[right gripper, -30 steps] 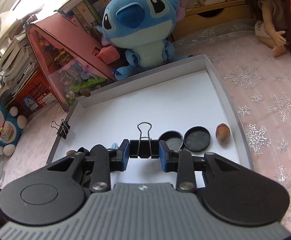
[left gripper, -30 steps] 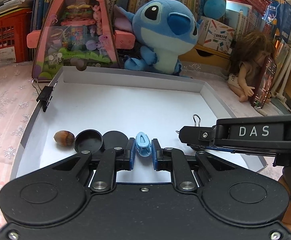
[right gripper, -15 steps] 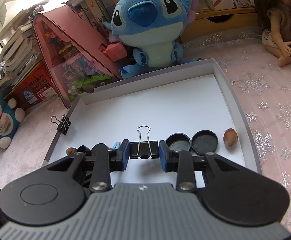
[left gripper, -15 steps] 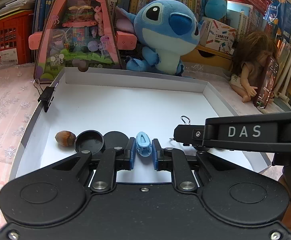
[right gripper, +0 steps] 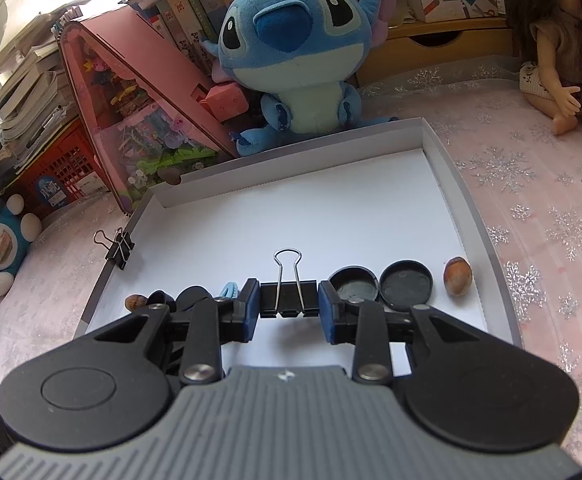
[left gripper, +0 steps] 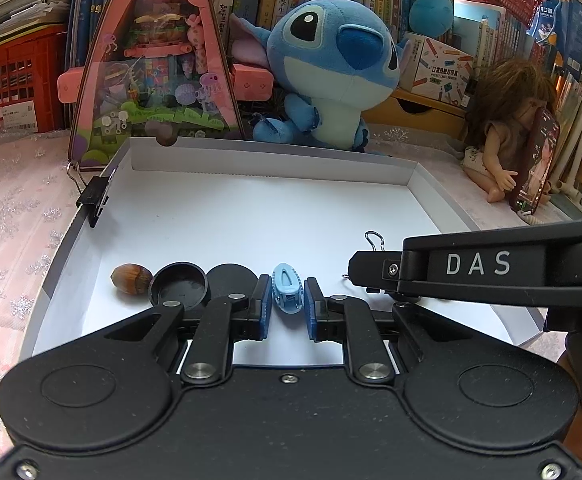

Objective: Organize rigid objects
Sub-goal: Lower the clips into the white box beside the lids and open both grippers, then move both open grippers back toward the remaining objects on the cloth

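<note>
Blue hair clip (left gripper: 287, 294) lies on the floor of the white tray (left gripper: 251, 216), near its front edge, in a row with two black round lids (left gripper: 178, 285) and a hazelnut (left gripper: 131, 278) to its left. Left gripper (left gripper: 287, 307): pads pinch the clip from both sides, narrow gap. Black binder clip (right gripper: 288, 299) sits on the same tray floor, wire handle pointing away; right gripper (right gripper: 289, 310) pads press its two ends (another lid pair (right gripper: 407, 286) and a second hazelnut (right gripper: 457, 275) just to its right). A second binder clip (right gripper: 119, 248) grips the tray's left wall. Blue plush toy (right gripper: 295, 52) sits behind the tray.
</note>
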`<state>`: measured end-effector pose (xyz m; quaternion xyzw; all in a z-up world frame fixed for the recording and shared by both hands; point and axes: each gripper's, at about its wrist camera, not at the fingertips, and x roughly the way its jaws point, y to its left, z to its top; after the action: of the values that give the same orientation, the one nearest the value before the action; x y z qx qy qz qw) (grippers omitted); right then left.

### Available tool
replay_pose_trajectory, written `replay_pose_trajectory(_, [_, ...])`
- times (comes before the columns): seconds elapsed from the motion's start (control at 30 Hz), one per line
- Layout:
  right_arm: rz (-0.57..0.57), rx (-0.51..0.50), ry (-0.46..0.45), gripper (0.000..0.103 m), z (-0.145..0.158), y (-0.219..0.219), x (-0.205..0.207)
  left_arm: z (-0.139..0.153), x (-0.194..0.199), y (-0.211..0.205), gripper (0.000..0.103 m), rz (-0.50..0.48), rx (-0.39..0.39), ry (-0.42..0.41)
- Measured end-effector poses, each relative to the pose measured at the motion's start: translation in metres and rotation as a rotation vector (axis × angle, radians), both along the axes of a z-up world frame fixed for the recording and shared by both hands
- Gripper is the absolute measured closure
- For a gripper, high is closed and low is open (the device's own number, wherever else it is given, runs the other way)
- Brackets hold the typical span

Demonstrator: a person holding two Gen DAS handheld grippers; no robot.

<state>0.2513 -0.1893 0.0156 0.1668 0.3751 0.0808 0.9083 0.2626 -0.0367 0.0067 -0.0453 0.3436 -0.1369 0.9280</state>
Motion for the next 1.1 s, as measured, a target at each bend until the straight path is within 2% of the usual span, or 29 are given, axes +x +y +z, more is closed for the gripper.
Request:
replay_pose_trajectory(0.33, [0.000,-0.023,0.008,0.065,0.001,0.004,0.000,0.000,0.000,-0.003,0.086,-0.002,0.019,-0.003])
replay_pose_trajectory(0.43, [0.001,-0.024,0.008,0.063,0.001,0.004,0.000,0.001,0.000,-0.004,0.086,-0.004,0.022,-0.002])
replay_pose_trajectory(0.5, [0.002,-0.012,0.003,0.059,0.002,0.003,-0.002,0.001,0.000,-0.004,0.085,-0.006,0.023,0.001])
replay_pose_trajectory(0.63, [0.000,-0.011,-0.006,0.054,0.005,0.002,-0.005,0.004,-0.001,-0.007,0.068,-0.022,0.031,0.008])
replay_pose_trajectory(0.77, [-0.003,-0.020,-0.022,0.046,0.010,0.002,-0.009,0.006,-0.004,-0.008,0.060,-0.022,0.039,0.010])
replay_pose_trajectory(0.9, [-0.009,-0.014,-0.037,0.044,0.015,-0.001,-0.014,0.009,-0.007,-0.006,0.056,-0.019,0.036,0.006])
replay_pose_trajectory(1.1, [-0.022,-0.021,-0.050,0.035,0.018,-0.007,-0.023,0.019,-0.015,-0.002,0.051,-0.012,0.046,-0.007])
